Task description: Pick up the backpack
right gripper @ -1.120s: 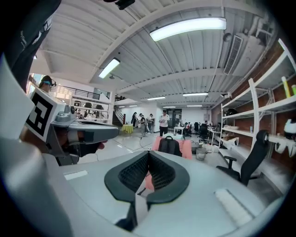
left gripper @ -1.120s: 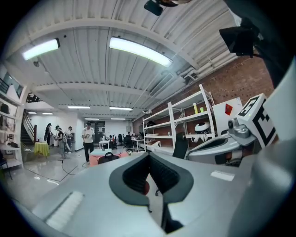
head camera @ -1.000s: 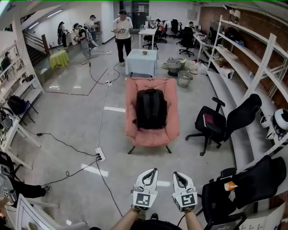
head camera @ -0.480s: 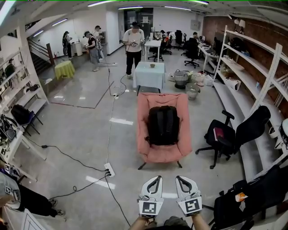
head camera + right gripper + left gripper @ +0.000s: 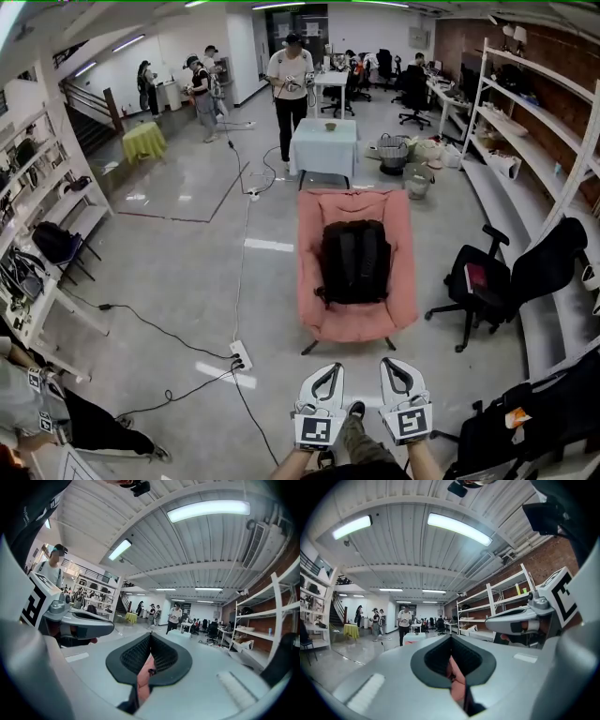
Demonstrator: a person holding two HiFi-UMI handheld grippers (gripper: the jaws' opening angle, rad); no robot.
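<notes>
While both are held side by side at the bottom of the head view, the left tool has its jaws pressed fully together with nothing between them. The right tool is closed the same way and grips nothing. Neither touches anything, and each gripper view shows the dark pads meeting along a thin seam, with only a sliver of pink and black visible below it.

The backpack is black and lies flat in the seat of a pink armchair, straight ahead of the tools and well apart from them. Bare floor lies between the tools and the armchair's front edge. A white power strip with a dark cable sits on the floor to the left of that path. A black office chair stands near the armchair's right side, in front of long white shelving. Behind the armchair stands a cloth-covered surface, touching or nearly touching its back, and a person stands beyond that.
</notes>
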